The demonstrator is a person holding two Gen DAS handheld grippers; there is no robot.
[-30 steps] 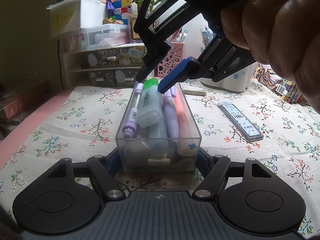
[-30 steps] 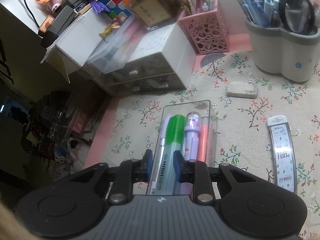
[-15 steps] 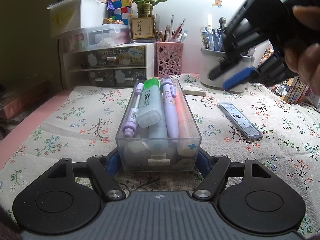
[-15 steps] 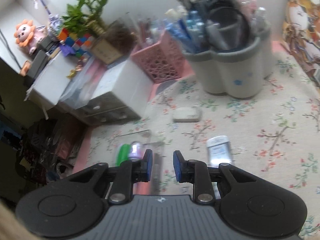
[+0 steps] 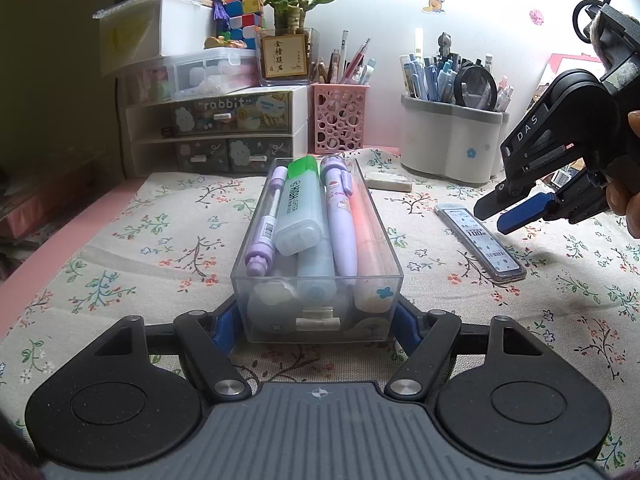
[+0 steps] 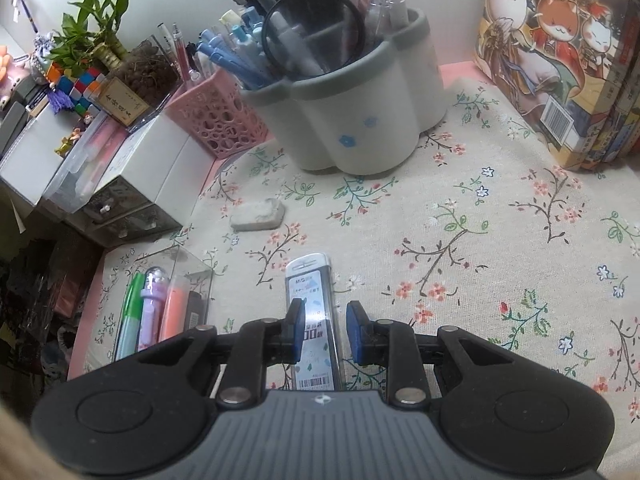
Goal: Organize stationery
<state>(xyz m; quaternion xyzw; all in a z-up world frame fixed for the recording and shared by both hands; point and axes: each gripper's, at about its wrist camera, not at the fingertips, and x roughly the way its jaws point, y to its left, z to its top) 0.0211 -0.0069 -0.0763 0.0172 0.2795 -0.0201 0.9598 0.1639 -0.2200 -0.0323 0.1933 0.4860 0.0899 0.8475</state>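
A clear plastic box lies lengthwise on the floral cloth, and my left gripper is shut on its near end. Inside lie a green highlighter, a purple pen, an orange highlighter and other pens. To its right lies a flat pencil-lead case. My right gripper hovers just above that case, tilted down. Its blue pads stand a narrow gap apart with nothing pressed between them. The box shows at the left of the right wrist view.
A white eraser lies behind the box. A grey-white pen holder, a pink mesh basket and small drawers line the back. Illustrated books stand at the right edge.
My right gripper left the box, where it hovered over the green highlighter, and swung right and down to above the lead case. The left gripper and the box stayed still.
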